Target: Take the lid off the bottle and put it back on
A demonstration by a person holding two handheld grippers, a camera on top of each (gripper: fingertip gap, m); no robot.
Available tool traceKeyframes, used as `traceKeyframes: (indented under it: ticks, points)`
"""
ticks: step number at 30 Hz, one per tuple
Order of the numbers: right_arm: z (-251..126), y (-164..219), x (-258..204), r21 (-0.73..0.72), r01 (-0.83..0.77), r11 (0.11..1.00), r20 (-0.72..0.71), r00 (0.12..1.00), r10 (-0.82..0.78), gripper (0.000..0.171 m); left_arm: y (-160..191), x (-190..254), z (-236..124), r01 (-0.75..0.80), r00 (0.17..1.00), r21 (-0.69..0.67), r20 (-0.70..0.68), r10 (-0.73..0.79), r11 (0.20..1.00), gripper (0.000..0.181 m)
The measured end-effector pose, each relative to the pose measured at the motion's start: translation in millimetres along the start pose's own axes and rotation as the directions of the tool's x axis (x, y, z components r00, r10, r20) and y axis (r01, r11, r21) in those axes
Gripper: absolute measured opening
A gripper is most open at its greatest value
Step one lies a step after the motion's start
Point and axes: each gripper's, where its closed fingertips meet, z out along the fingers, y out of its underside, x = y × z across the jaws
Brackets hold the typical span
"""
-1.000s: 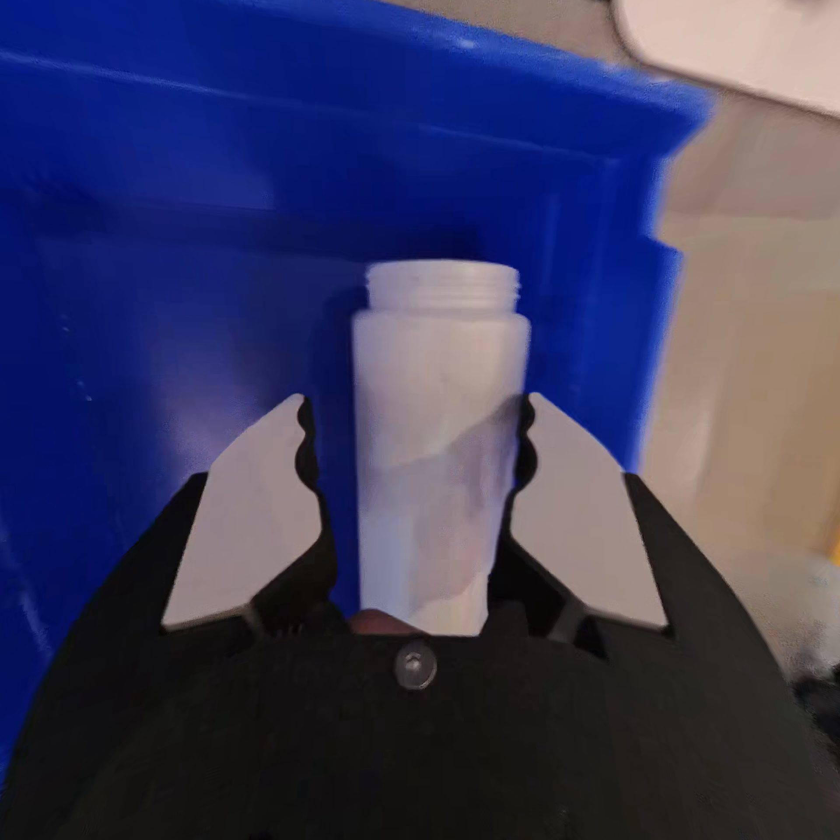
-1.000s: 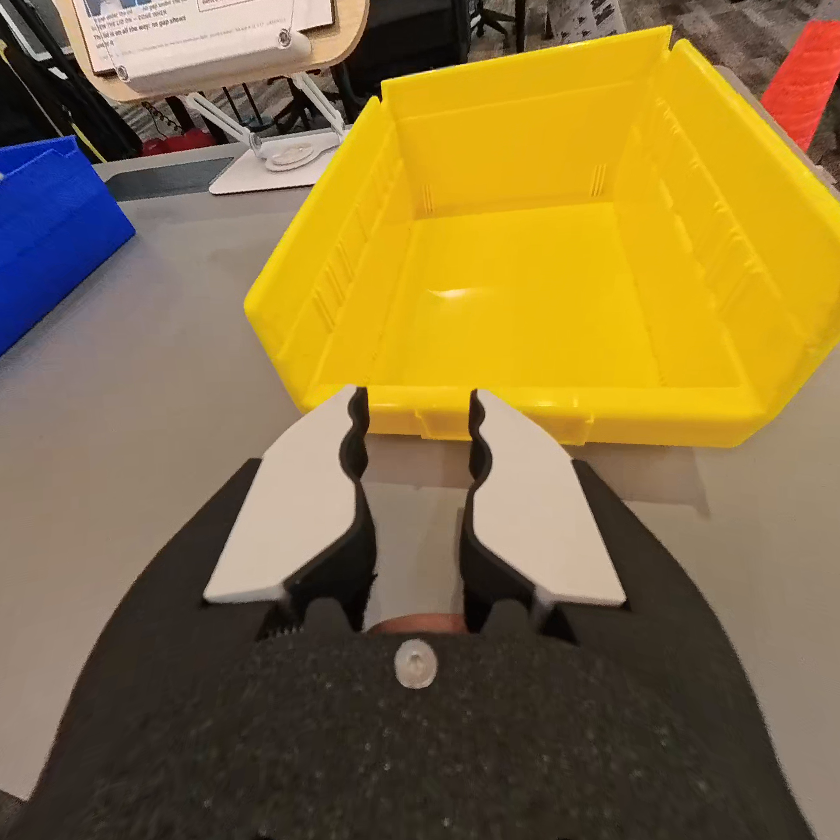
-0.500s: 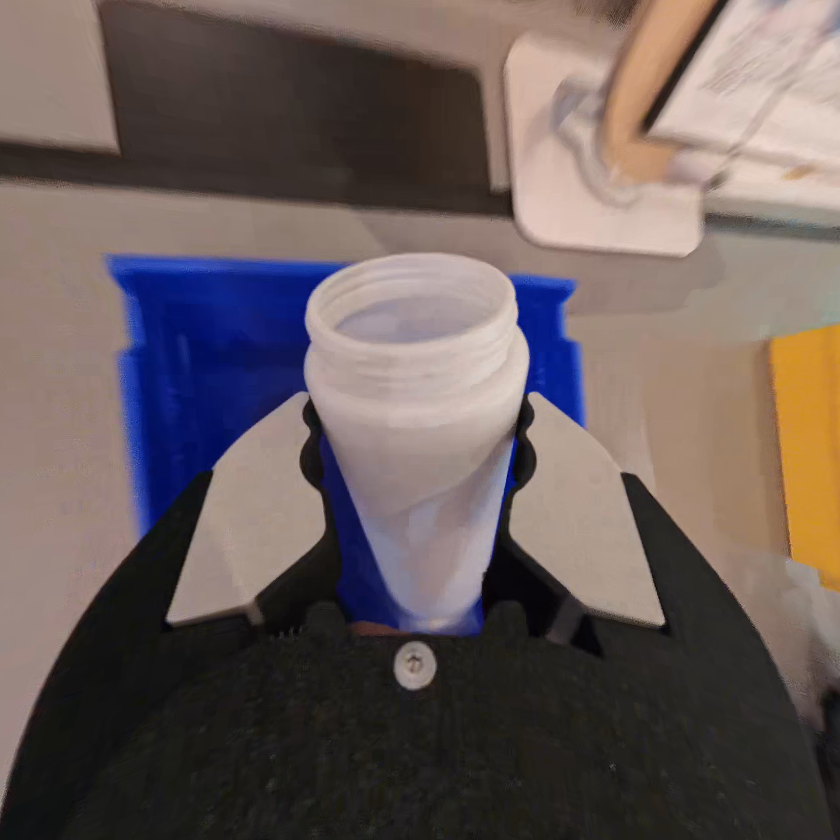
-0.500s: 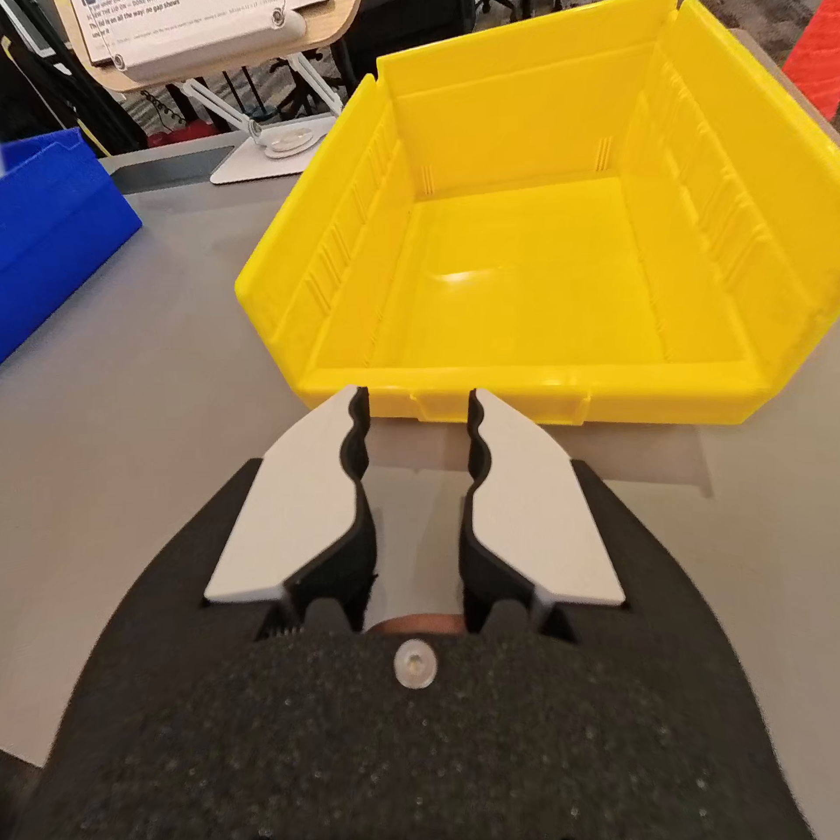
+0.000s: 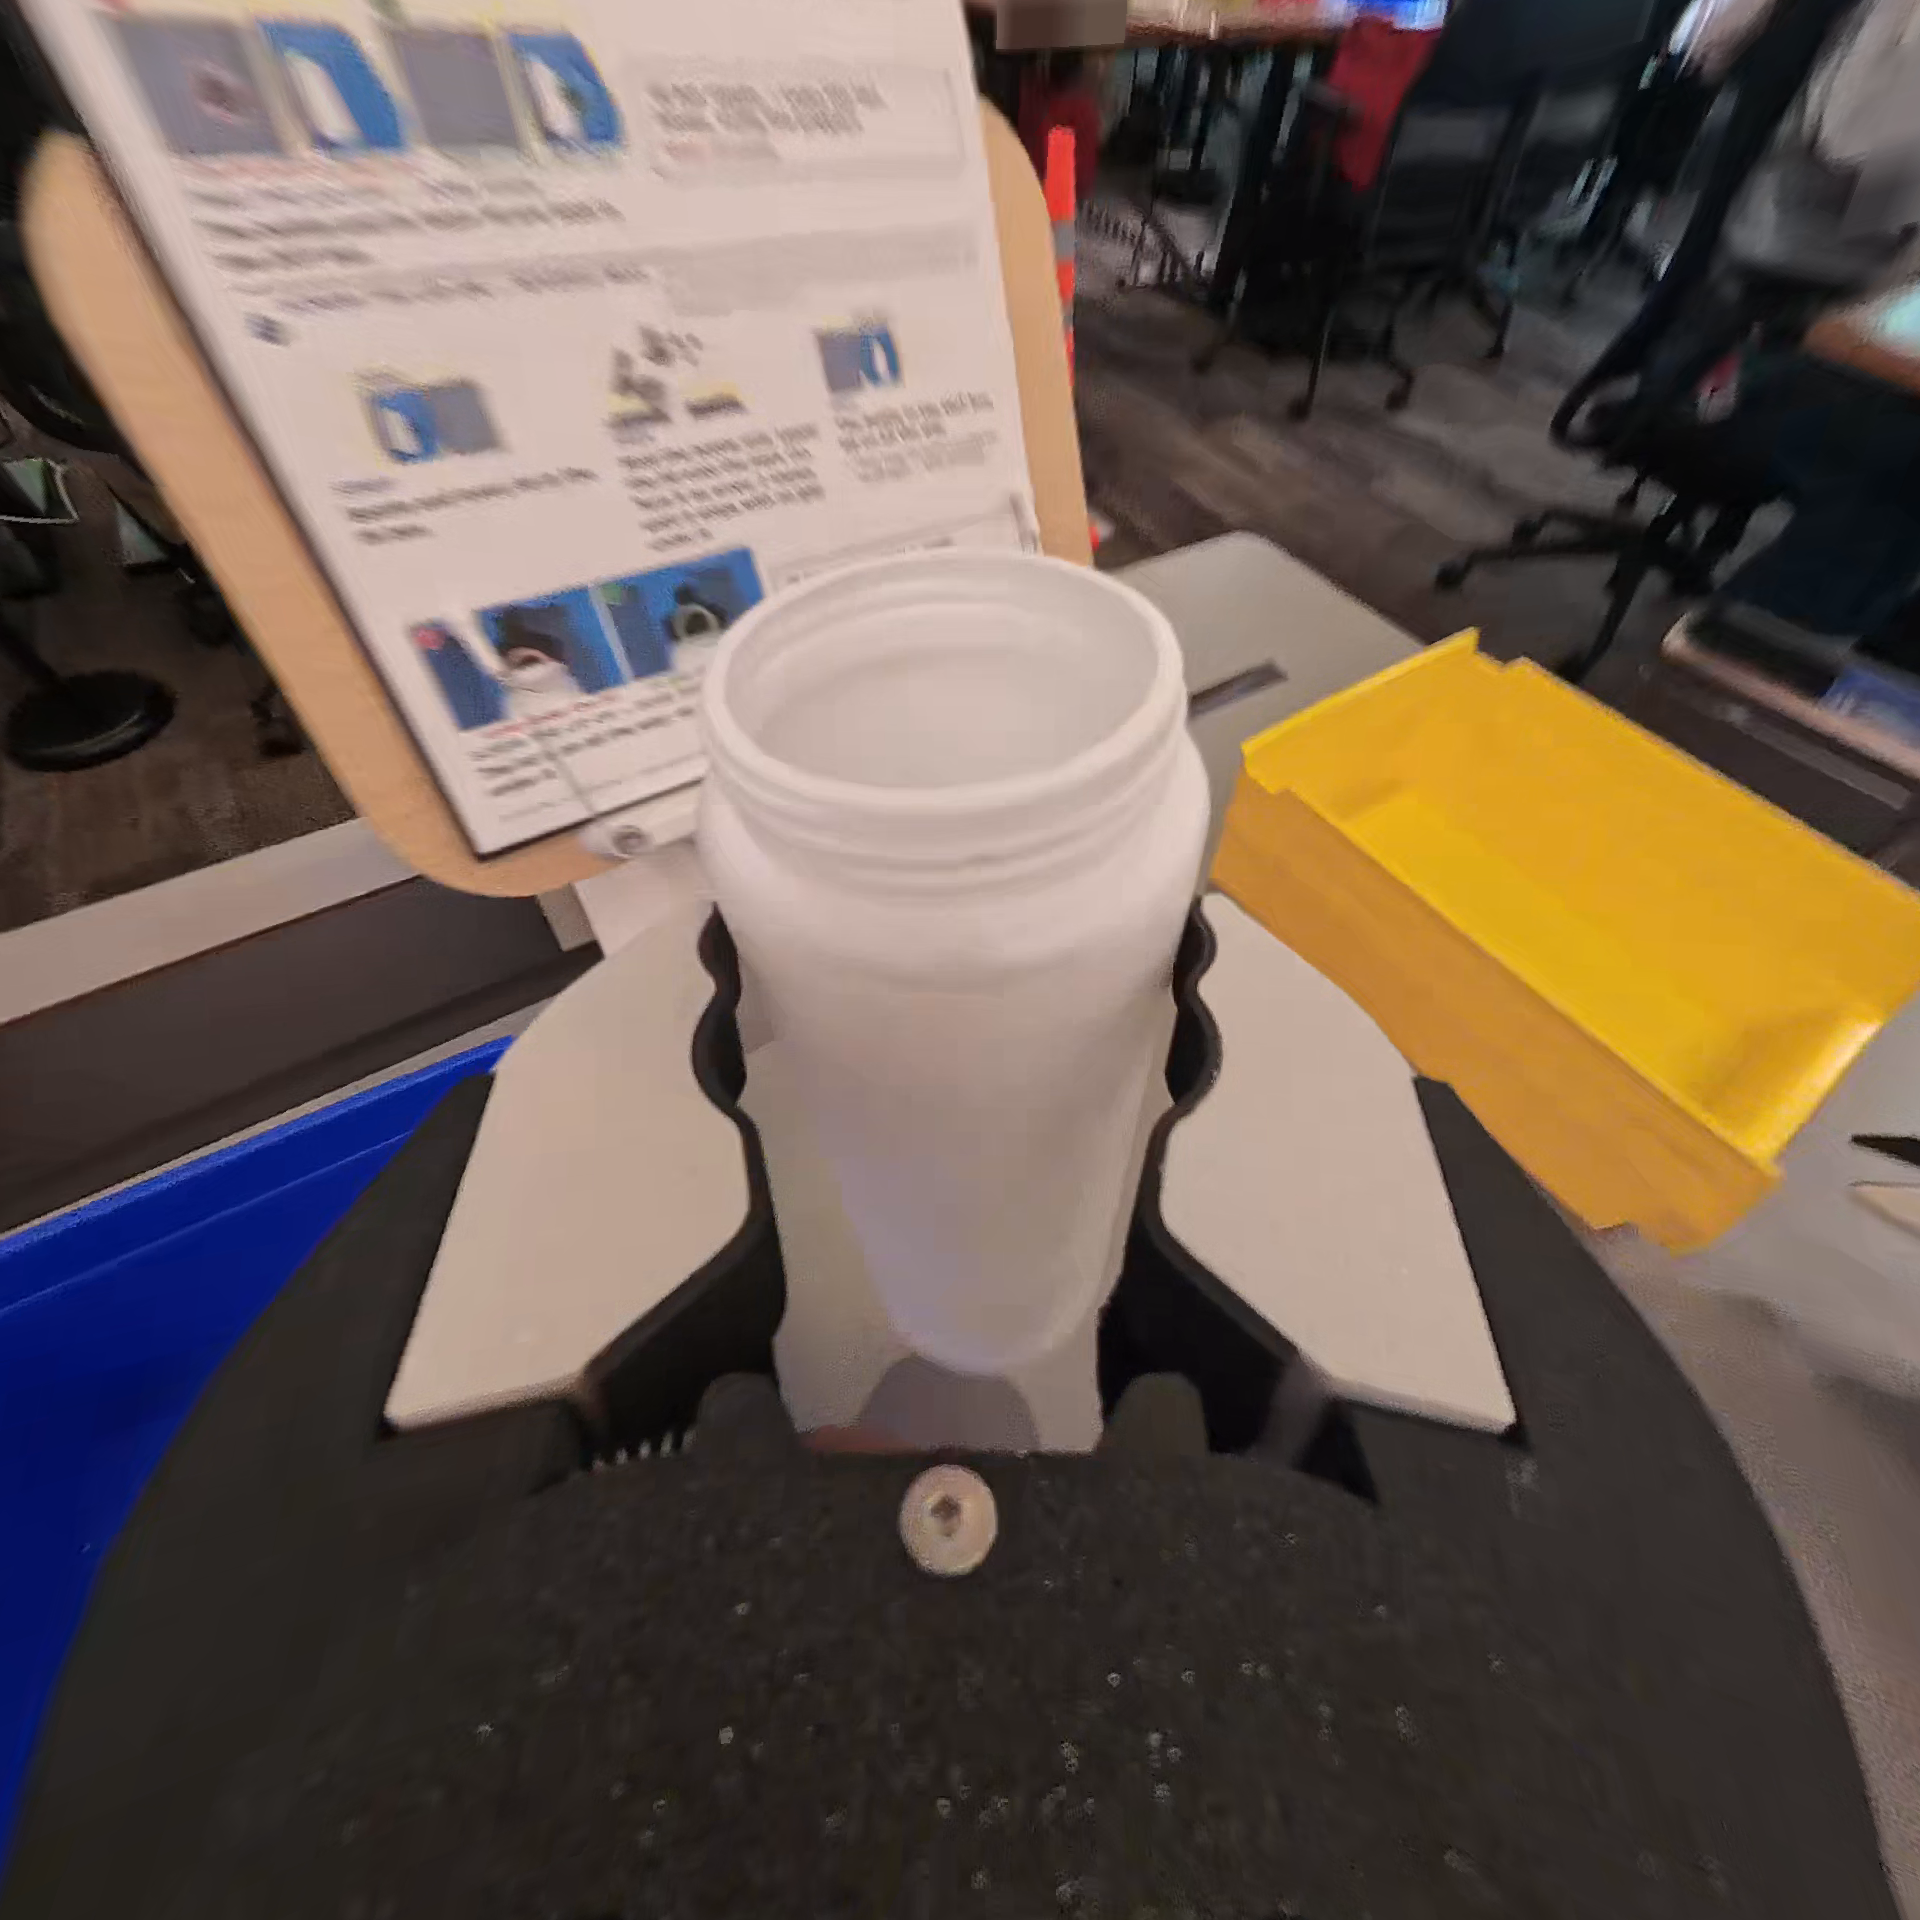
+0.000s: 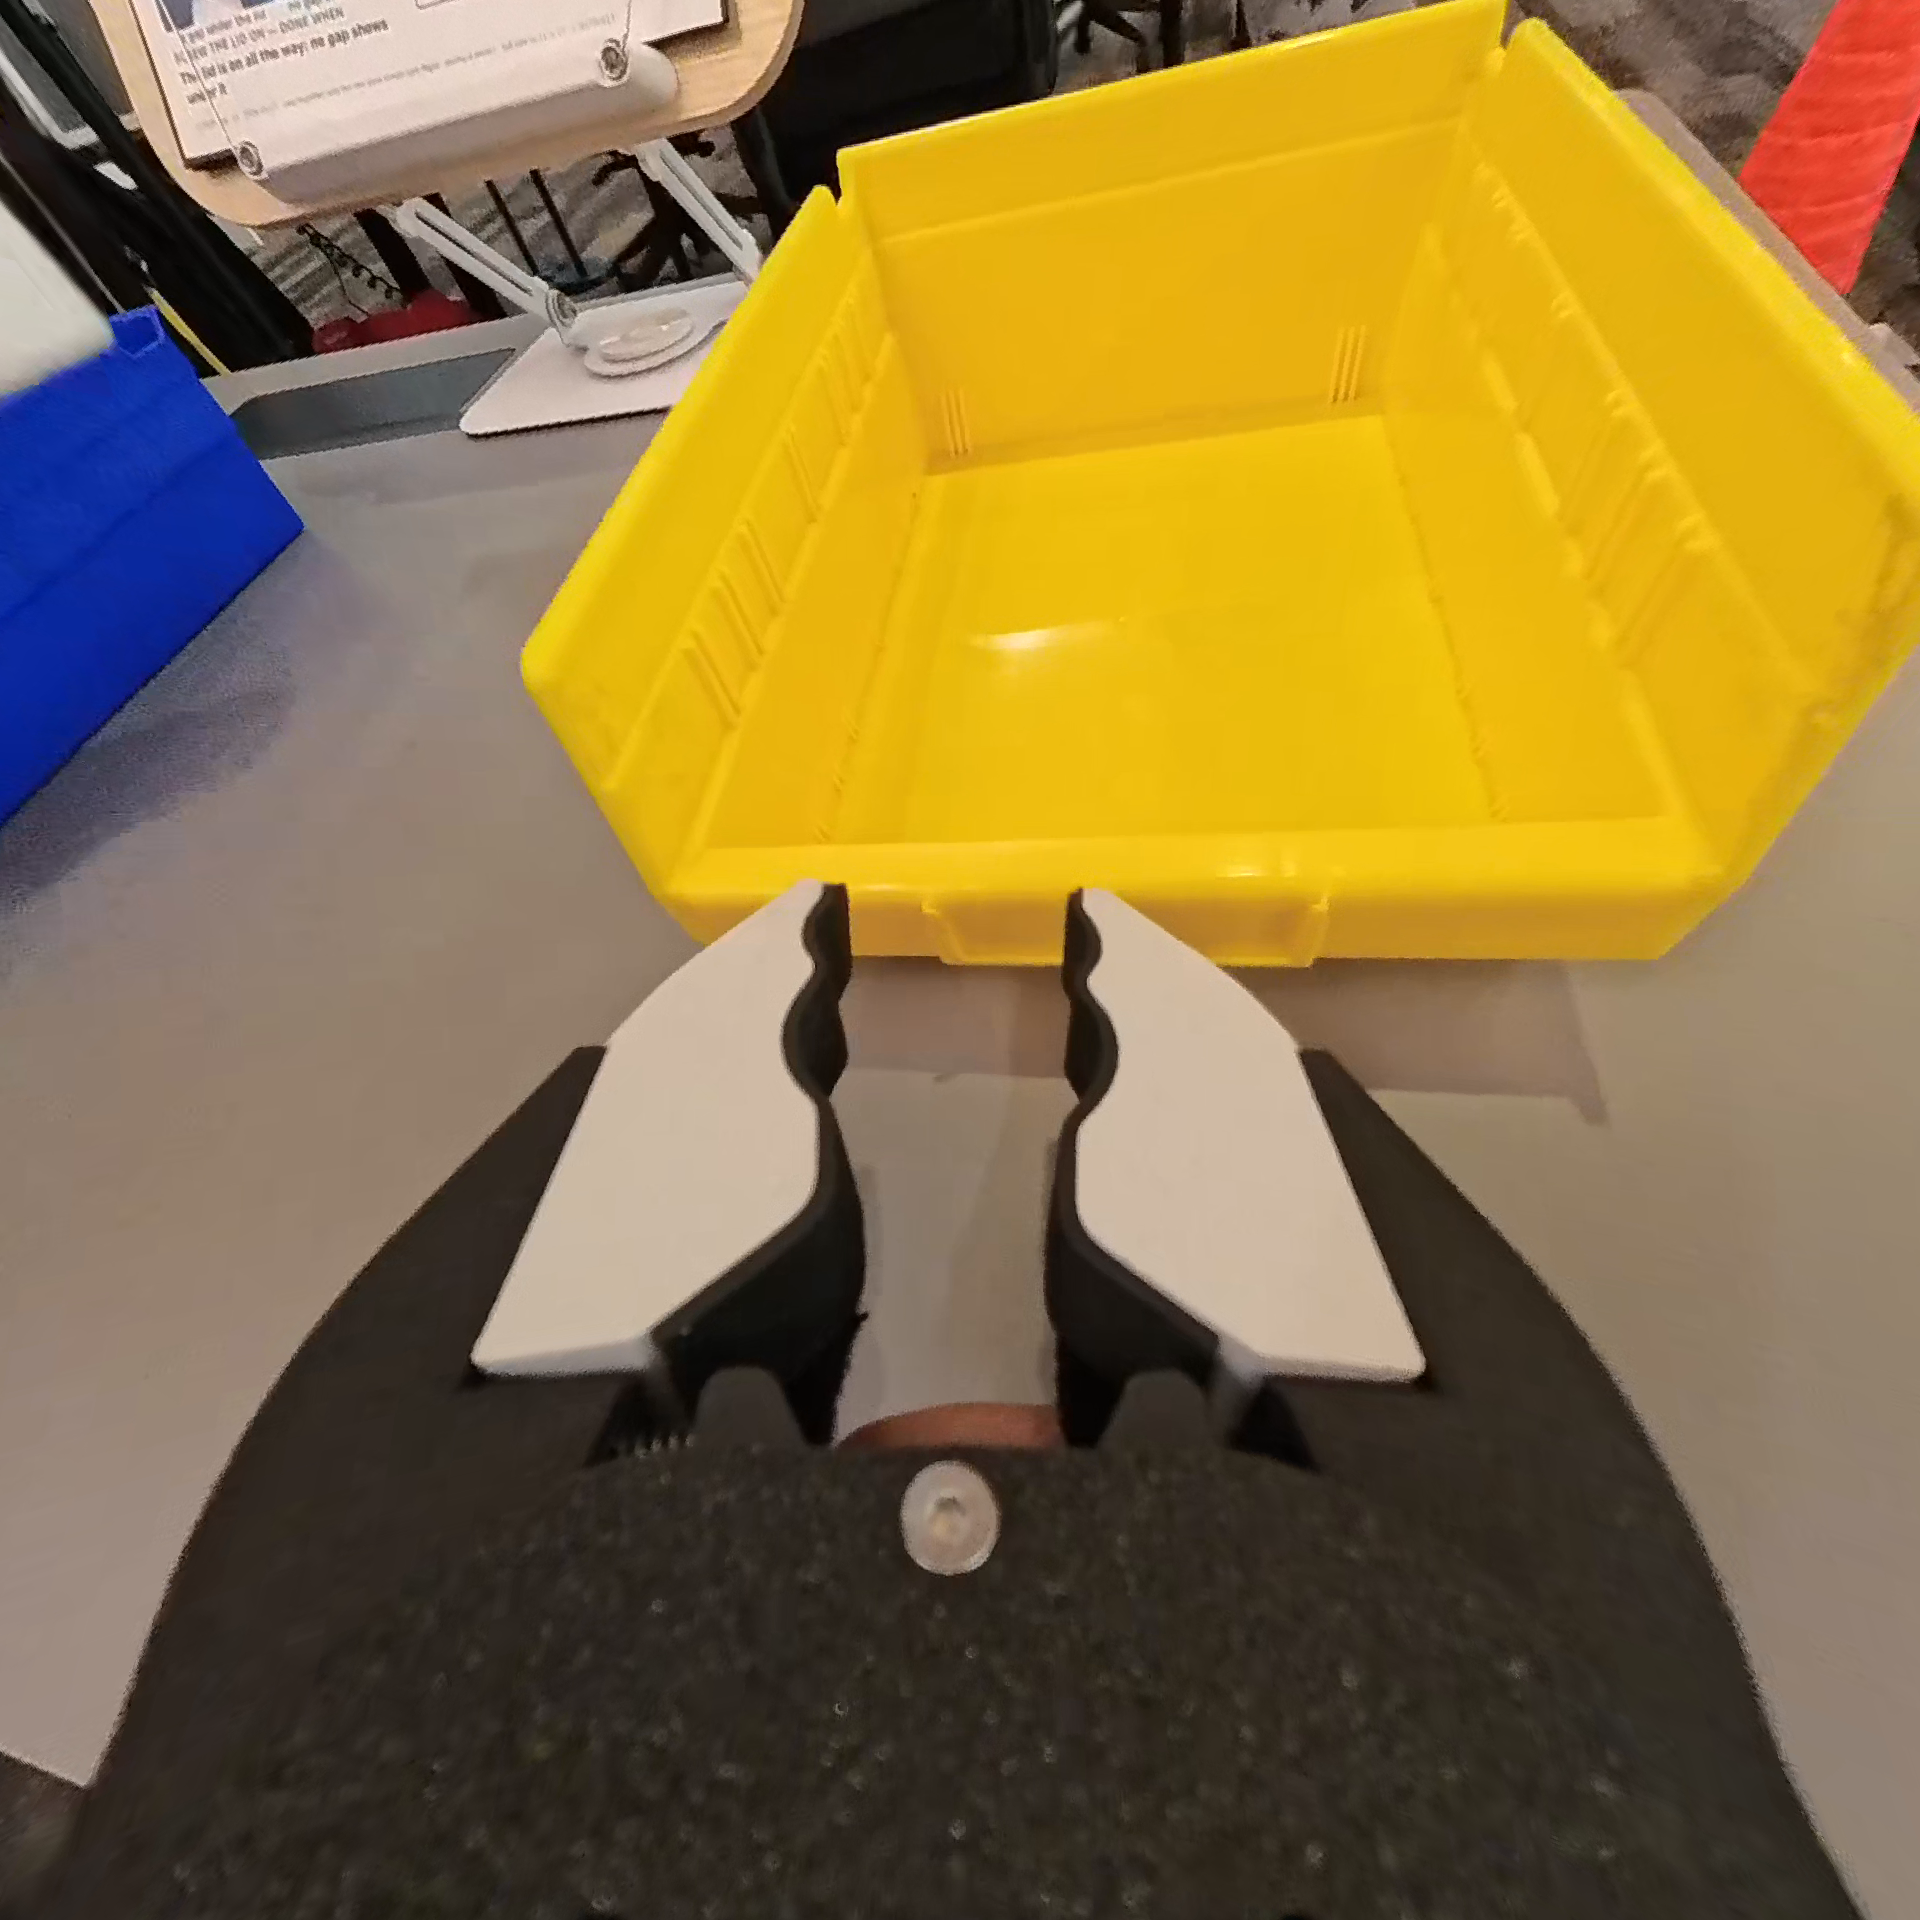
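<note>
two tongs are at work: the left tongs [image 5: 951,935] are closed on the white bottle [image 5: 951,997], pinching its body just below the shoulder, and carrying it mouth-up above the surface [image 6: 312,852]; the right tongs [image 6: 948,914] stand part open and hold nothing, just short of the yellow bin [image 6: 1195,904]

the bottle is lidless and looks like light, empty, smooth plastic, probably thin enough to flex, so a firm mid-body grip seems right while a cap is turned on the threaded neck

the left wrist view alone shows the open mouth and an instruction board [image 5: 582,343]; the right wrist view alone shows the bin's bare floor; no lid appears in either, and the blue bin [image 6: 114,540] shows in both
</note>
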Motion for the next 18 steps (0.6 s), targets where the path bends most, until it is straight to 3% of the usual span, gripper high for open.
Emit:
traceKeyframes:
  ticks: [7,11,18]
  points:
    - [-1.8,2.7,5.1,-0.001,-0.043,0.999,0.021,0.999,0.043,0.038,40.6,41.6,72.1,-0.06,0.998,-0.078,0.005,0.061,0.995,0.08]
    - [-4.4,1.2,2.3,0.001,-0.043,0.999,0.032,0.999,0.043,0.038,61.5,36.5,87.3,-0.056,0.997,-0.062,0.049,0.059,0.996,0.08]
    - [-9.7,-0.4,-3.5,0.006,0.015,1.0,0.022,1.0,-0.015,0.038,81.2,46.6,90.1,-0.049,0.999,0.091,0.027,0.046,0.995,0.08]
